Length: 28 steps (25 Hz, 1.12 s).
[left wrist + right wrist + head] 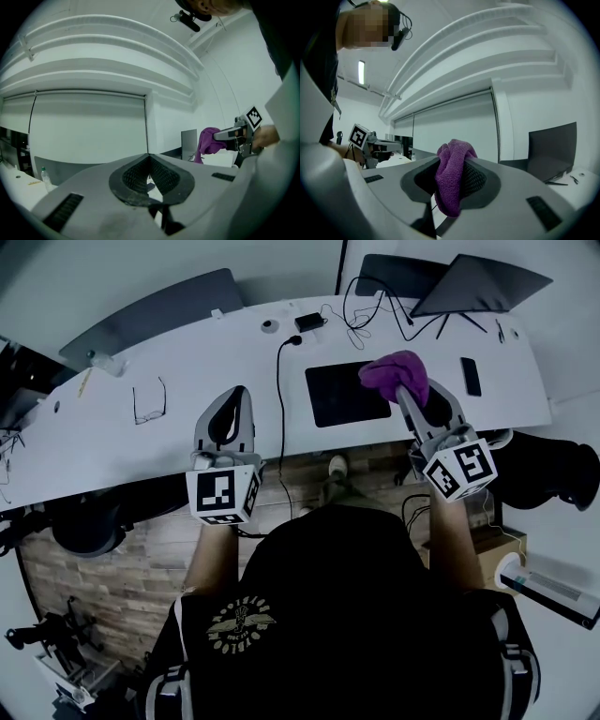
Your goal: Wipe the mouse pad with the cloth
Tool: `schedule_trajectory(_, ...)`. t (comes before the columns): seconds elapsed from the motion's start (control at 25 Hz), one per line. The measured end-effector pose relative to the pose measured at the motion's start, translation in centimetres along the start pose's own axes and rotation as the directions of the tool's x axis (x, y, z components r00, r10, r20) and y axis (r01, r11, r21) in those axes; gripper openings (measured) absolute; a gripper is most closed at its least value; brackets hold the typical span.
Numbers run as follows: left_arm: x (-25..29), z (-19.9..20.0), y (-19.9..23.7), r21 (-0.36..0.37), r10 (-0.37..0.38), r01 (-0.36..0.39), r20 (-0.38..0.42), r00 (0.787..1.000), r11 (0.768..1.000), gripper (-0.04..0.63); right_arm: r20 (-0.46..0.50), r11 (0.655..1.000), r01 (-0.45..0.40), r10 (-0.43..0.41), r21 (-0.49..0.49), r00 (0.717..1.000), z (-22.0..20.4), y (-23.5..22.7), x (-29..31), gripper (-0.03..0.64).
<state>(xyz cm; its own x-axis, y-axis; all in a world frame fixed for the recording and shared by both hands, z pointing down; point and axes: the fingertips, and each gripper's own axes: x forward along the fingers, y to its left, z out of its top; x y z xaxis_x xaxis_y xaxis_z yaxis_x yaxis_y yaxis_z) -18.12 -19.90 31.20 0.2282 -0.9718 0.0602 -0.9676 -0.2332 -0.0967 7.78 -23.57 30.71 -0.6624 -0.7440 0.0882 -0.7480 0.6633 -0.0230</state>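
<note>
**Black rectangular mouse pad** (342,395): it lies flat on the curved white desk (187,371), ahead of you and a little to your right, bare except at its right end.

**Bunched purple cloth** (396,374): it sits over that right end, pinched in your right gripper (410,395). The 2 jaws are closed on the fabric, so 1 fold stands above them and a tail hangs below, which leaves a loose wad to serve as the wiping face. The right gripper view looks out level toward the wall, so the cloth is probably lifted clear of the pad and wiping has not yet begun.

**Left gripper** (228,418): it hangs over the desk's near edge, well apart from the pad, with its jaws together on nothing. It is likely parked aside, left of the black cable (279,399).
</note>
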Motion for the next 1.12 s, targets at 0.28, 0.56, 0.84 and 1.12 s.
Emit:
schedule_trajectory(0.28, 2.5, -1.4, 1.7, -0.016, 0.036, -0.037, -0.031, 0.999, 0.999, 0.002, -0.028, 0.999, -0.04, 0.04, 0.021, 0.999, -1.4, -1.6, 3.5, 0.101)
schedule_trajectory(0.56, 5.0, -3.8, 2.3, -0.023, 0.04, -0.042, -0.08, 0.996, 0.999, 0.002, -0.074, 0.998, -0.059, 0.062, 0.036, 0.995, -3.4, -3.1, 6.2, 0.1)
schedule_trajectory(0.84, 7.0, -6.0, 1.3, -0.026, 0.01, -0.013, -0.121, 0.993, 1.0, 0.002, -0.104, 0.993, -0.097, 0.103, 0.061, 0.989, -6.8, -3.7, 8.6, 0.1)
schedule_trajectory(1.12, 9.5, -10.1, 0.0, -0.03, -0.007, 0.002, -0.183, 0.983, 1.0, 0.002, -0.153, 0.984, -0.138, 0.154, 0.11, 0.976, -12.3, -4.3, 11.4, 0.101)
